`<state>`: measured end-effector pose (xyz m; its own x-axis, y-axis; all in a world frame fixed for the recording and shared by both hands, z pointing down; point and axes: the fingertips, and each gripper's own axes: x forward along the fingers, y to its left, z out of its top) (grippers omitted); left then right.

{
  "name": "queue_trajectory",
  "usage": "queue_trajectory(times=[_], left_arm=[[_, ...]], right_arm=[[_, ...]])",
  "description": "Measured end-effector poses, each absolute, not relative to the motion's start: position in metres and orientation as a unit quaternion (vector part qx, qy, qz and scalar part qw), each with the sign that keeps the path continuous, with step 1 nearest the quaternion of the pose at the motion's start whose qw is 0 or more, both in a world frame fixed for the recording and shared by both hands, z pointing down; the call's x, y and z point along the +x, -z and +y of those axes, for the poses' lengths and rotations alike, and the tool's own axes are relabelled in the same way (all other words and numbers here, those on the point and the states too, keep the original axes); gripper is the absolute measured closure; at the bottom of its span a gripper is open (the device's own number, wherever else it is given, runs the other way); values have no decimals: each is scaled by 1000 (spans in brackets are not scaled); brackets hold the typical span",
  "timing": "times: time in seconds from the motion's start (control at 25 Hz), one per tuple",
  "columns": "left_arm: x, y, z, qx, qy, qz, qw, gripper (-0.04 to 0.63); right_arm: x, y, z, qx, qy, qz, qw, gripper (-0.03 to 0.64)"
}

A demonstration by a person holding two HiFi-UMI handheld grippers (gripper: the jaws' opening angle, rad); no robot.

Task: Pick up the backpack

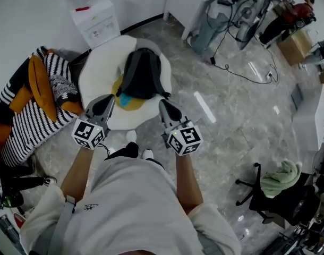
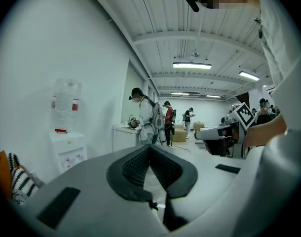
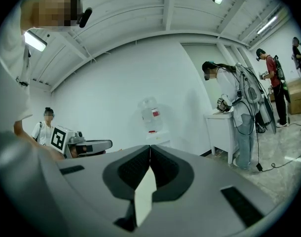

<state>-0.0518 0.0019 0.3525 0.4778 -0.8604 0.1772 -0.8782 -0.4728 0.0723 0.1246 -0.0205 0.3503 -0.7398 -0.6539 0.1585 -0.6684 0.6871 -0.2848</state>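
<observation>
Dark grey fabric marks your target: the backpack (image 1: 142, 74) lies flat on the middle of the white round seat (image 1: 95, 70), straps facing up. A yellow item (image 1: 131, 103) and a teal scrap (image 1: 124, 98) poke out from under its near end, also on the seat.

Both tongs are clenched and empty. The left tongs (image 1: 105, 102) and right tongs (image 1: 167, 106) hang above the seat's near edge, and neither touches the pack. In the left gripper view the left tongs (image 2: 149, 149) show their ribbed pads meeting at the tip with nothing between them. In the right gripper view the right tongs (image 3: 149, 149) look the same.

Several things could go wrong from here:
- If you come in with the tongs clenched, you will likely shove the pack across the seat rather than take it.
- If you pinch low at the near end, you may catch the yellow item along with the fabric.
- If you grip one thin strap only, the bag will probably swing and sag as it leaves the seat.

Your forearms reach out side by side, roughly parallel, from your body towards the seat. Each marker cube rides on top, and the tongs point almost level, tipped slightly down. They converge a little on the seat's centre, one to each side of the pack's near end.
</observation>
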Motion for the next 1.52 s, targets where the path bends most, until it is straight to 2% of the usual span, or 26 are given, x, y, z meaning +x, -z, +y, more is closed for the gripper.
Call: queue_trajectory(times=[0.8, 1.52], left_arm=[[-122, -362, -81, 878, -40, -469, 85, 593], [-123, -413, -140, 853, -72, -503, 124, 593]], right_arm=[[57, -351, -89, 396, -163, -903, 33, 609], [51, -392, -174, 349, -175, -918, 65, 610]])
